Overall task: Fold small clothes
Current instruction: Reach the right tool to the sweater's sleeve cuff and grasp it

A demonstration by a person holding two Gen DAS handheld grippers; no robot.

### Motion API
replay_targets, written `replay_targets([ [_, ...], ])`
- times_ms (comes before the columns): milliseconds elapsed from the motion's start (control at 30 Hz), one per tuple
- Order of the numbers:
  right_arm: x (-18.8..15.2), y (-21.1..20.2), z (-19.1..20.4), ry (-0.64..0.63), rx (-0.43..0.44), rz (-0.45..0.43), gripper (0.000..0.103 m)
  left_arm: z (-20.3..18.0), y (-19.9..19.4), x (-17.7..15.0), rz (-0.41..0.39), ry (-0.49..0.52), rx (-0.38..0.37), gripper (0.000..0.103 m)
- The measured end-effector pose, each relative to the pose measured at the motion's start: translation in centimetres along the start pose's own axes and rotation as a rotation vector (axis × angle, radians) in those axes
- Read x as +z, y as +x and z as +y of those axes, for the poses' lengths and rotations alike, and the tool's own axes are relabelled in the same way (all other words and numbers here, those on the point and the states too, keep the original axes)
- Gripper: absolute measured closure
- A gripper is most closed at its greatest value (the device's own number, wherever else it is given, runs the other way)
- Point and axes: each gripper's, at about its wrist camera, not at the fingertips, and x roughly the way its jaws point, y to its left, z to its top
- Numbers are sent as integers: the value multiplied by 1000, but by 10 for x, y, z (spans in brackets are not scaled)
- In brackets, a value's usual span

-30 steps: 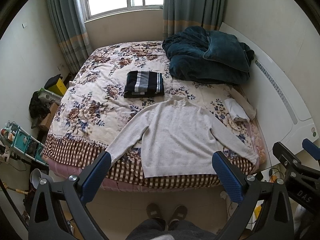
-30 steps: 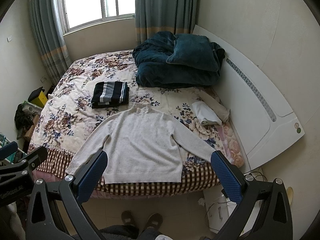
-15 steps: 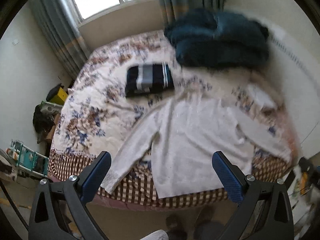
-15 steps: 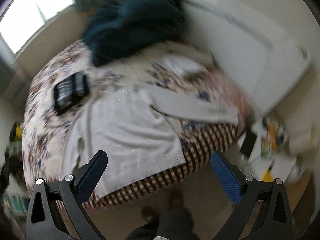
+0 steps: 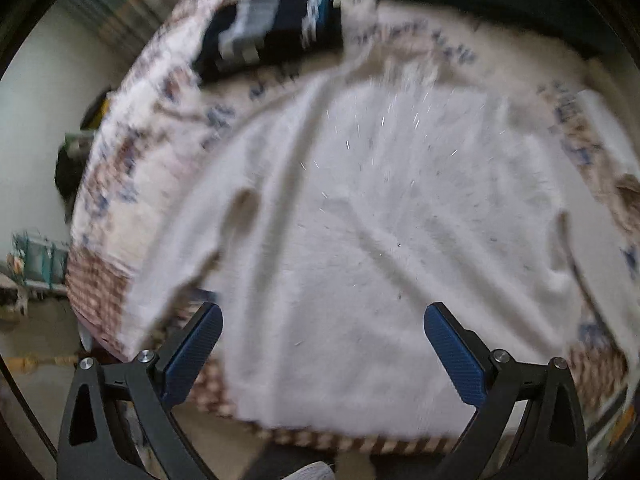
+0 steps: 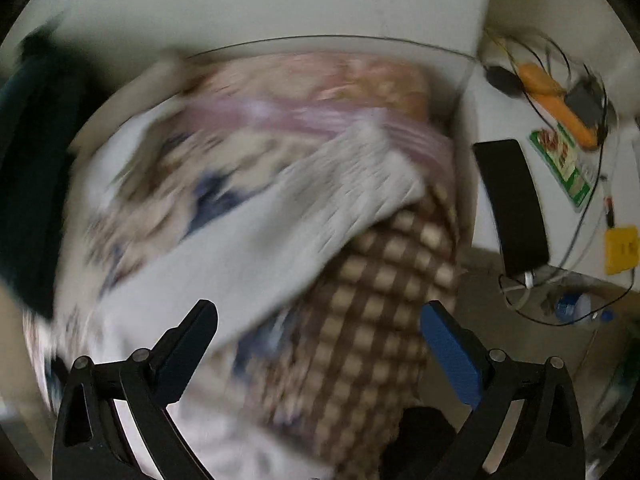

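1. One white sweater [image 5: 360, 240] lies spread flat on a bed [image 5: 132, 184] with a floral cover, filling most of the left wrist view; the frame is blurred.
2. The sweater's long axis runs from its hem at the foot edge of the bed, nearest the camera, up toward its neck at the far end, which points toward the middle of the bed.
3. Two sleeves show: one [image 5: 180, 268] angles down to the left, its end hanging over the checked border of the cover; the other runs off to the right.
4. One folded dark garment [image 5: 272, 36] with pale stripes sits on the bed beyond the sweater's neck, apart from it.
5. The left gripper [image 5: 322, 344] hangs over the sweater's lower half, its two blue-padded fingers spread wide and pinching nothing.
6. In the right wrist view, also blurred, one sleeve end [image 6: 352, 184] lies diagonally across the bed corner, its ribbed cuff pointing up and right, over the checked border [image 6: 372, 312].
7. The right gripper [image 6: 318, 340] is above that corner, fingers spread wide and empty.
8. Beside the bed, cables, one dark flat object [image 6: 512, 204], one yellow box [image 6: 620, 248] and one orange item [image 6: 556, 104] lie scattered.
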Motion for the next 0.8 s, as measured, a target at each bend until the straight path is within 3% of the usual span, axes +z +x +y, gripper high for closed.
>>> replay_targets([
  [167, 40, 71, -39, 187, 13, 12, 12, -19, 94, 11, 102, -76, 44, 0],
  [233, 48, 86, -46, 236, 53, -5, 22, -25, 121, 15, 131, -88, 50, 0],
  [333, 54, 95, -45, 259, 60, -80, 53, -26, 142, 14, 132, -84, 22, 0],
  [367, 55, 92, -40, 245, 44, -129, 76, -25, 141, 14, 116, -72, 11, 0],
  [400, 55, 89, -35, 224, 35, -152, 93, -25, 138, 13, 99, -55, 3, 0],
  [567, 43, 47, 27, 46, -4, -288, 95, -16, 122, 8, 60, -13, -44, 0],
  [633, 28, 20, 69, -76, 3, -329, 95, -6, 117, 9, 52, -19, -64, 0],
  [800, -40, -51, 214, -458, 129, -411, 95, 35, 97, 12, 30, -47, -96, 0],
])
